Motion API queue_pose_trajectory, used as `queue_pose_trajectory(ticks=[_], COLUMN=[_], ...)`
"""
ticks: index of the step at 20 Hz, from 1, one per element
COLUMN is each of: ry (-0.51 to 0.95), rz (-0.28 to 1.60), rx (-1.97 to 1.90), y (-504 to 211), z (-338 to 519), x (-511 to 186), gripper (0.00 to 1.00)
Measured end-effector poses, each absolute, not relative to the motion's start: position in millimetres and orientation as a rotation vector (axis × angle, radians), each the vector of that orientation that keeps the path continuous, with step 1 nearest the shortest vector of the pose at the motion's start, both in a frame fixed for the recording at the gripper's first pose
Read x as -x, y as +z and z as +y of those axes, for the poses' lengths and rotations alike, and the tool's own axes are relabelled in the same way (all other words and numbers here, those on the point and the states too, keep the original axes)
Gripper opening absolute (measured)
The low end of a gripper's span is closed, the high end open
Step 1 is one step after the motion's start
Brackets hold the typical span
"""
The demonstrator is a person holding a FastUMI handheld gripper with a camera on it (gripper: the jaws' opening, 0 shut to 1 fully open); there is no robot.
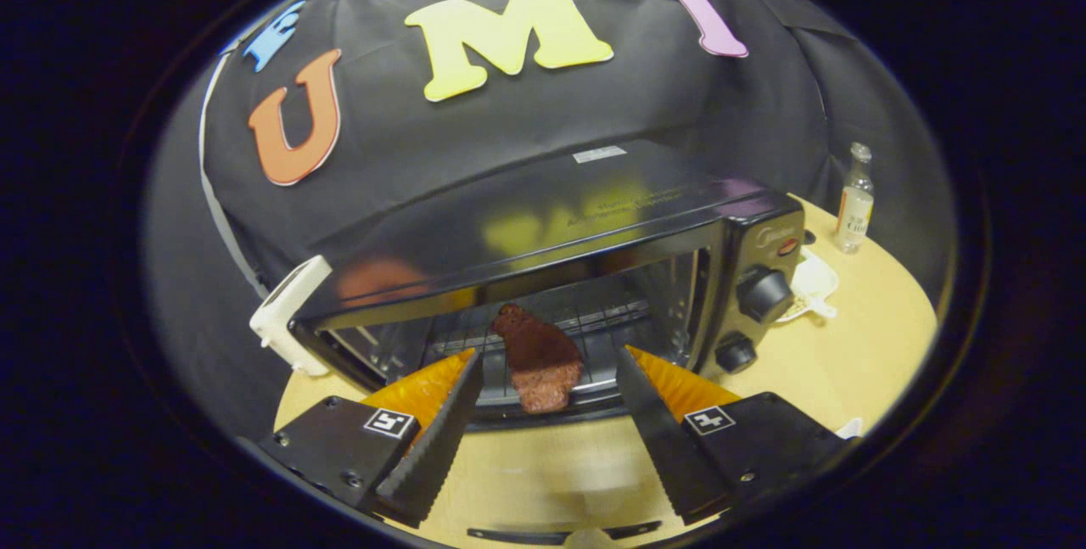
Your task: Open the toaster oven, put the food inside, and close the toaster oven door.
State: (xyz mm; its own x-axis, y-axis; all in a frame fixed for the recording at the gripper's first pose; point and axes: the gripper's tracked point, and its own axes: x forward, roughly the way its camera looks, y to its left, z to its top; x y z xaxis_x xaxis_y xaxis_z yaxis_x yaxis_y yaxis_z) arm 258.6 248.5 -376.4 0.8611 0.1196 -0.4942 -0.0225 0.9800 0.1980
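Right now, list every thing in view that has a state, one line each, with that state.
Toaster oven: door open, folded down toward the fingers.
Food: lying on the oven rack at the front of the cavity, between the fingers.
Gripper: open, fingers spread, holding nothing.
Bottle: upright on the table beyond the oven, capped.
Upper knob: setting too small to tell.
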Motion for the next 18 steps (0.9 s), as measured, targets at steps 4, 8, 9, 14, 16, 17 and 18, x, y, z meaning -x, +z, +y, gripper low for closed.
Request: queue_pose_trajectory(ticks=[4,8,9,14,16,17,18], ry=[0.092,0.082,0.077,0.087,0.1,0.109,0.121], rz=[0.536,0.531,0.539,0.618,0.659,0.679,0.691], rx=[-0.134,-0.053,-0.038,0.047,0.065,0.063,0.062], y=[-353.3,-340.4,-342.9,-377.9,-399.4,-408.6,-416.5], z=[215.6,172.6,163.2,136.0,137.5,142.1,148.7], x=[-221.0,-180.7,-168.5,-109.2,-89.1,-80.9,-74.8], gripper=[1.0,1.0,1.0,1.0,1.0,1.0,1.0])
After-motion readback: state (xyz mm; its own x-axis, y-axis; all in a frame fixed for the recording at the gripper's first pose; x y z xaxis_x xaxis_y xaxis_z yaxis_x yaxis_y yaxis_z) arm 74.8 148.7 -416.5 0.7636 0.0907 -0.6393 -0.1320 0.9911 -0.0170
